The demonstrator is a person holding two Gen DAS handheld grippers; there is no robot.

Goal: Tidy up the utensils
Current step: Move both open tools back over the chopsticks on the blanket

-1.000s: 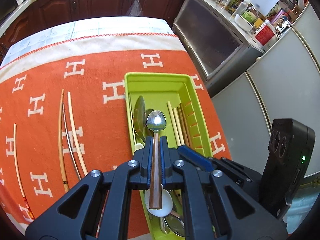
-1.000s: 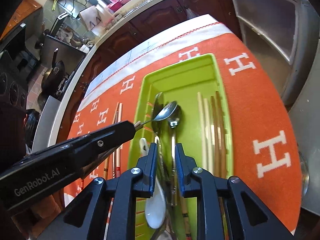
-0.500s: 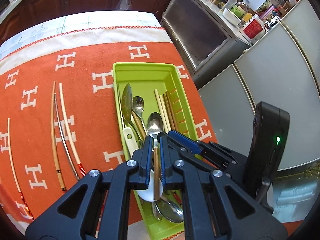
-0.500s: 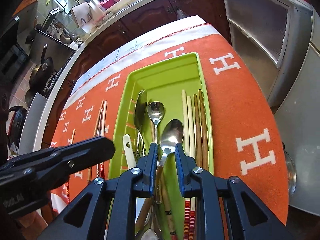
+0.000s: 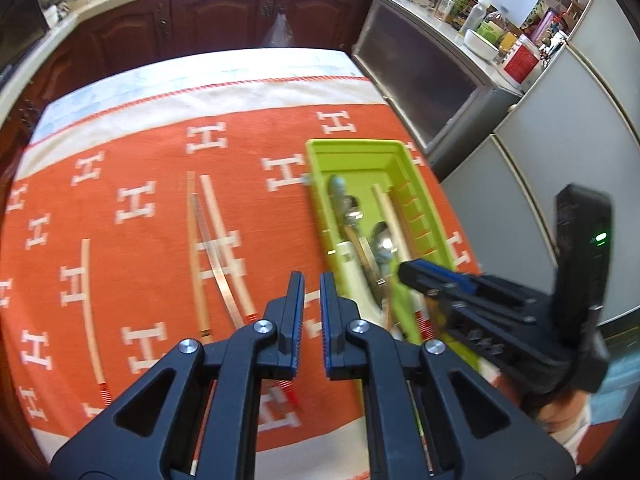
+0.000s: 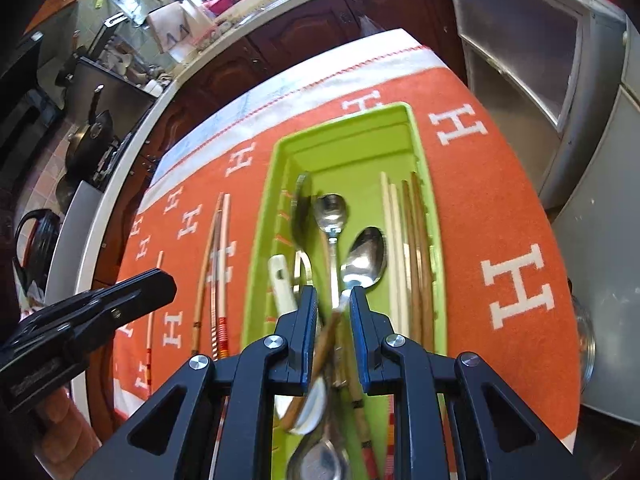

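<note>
A green tray (image 6: 417,140) lies on the orange cloth and holds several spoons and chopsticks (image 6: 404,248). A steel spoon with a brown handle (image 6: 365,254) rests in it, bowl away from me. My right gripper (image 6: 334,292) hovers over the tray's near end. Its jaws stand apart, and the spoon's thin handle shows in the gap, narrower than it. My left gripper (image 5: 312,278) is left of the tray (image 5: 356,144), above the cloth, shut and empty. Three loose chopsticks (image 5: 212,264) lie ahead of it and a fourth (image 5: 90,300) lies further left.
The orange cloth (image 5: 160,160) with white H marks covers the table. The table's far edge faces dark wooden cabinets (image 5: 224,20). Grey appliance fronts (image 5: 540,180) stand close on the right. A glass jar (image 6: 584,340) sits at the table's right edge.
The left gripper held the steel spoon over the tray. The spoon now lies in the tray, and the left gripper has swung left over the cloth, empty. The right gripper stayed put.
</note>
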